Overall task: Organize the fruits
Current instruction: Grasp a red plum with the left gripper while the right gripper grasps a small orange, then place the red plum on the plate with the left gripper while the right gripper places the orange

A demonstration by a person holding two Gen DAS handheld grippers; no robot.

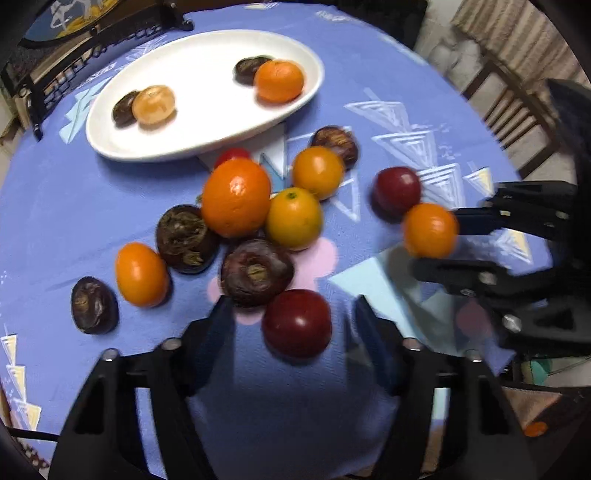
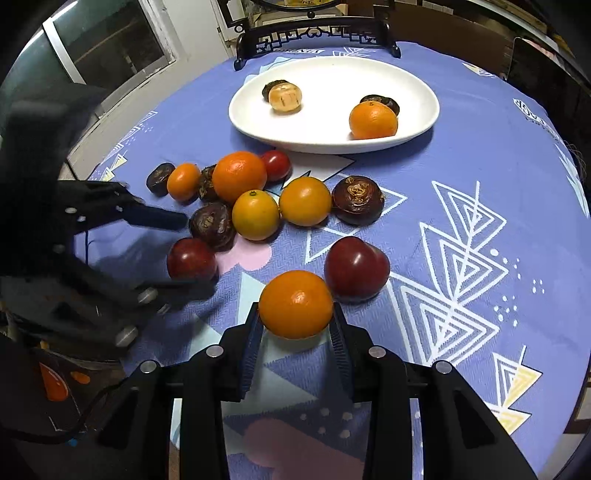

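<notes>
Our right gripper (image 2: pixel 295 325) clamps a small orange (image 2: pixel 295 303) for carrying to the white plate (image 2: pixel 424 122) at twelve o'clock; our left gripper (image 1: pixel 291 314) stands half-wide around a red plum (image 1: pixel 297 322), not yet pressing.

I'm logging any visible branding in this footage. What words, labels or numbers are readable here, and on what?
No text reads clearly.
Tablecloth, lettering near the black stand: upside down, too blurred to read.
Tablecloth, logo at its right edge: too small to read.
White plate: no text.
</notes>
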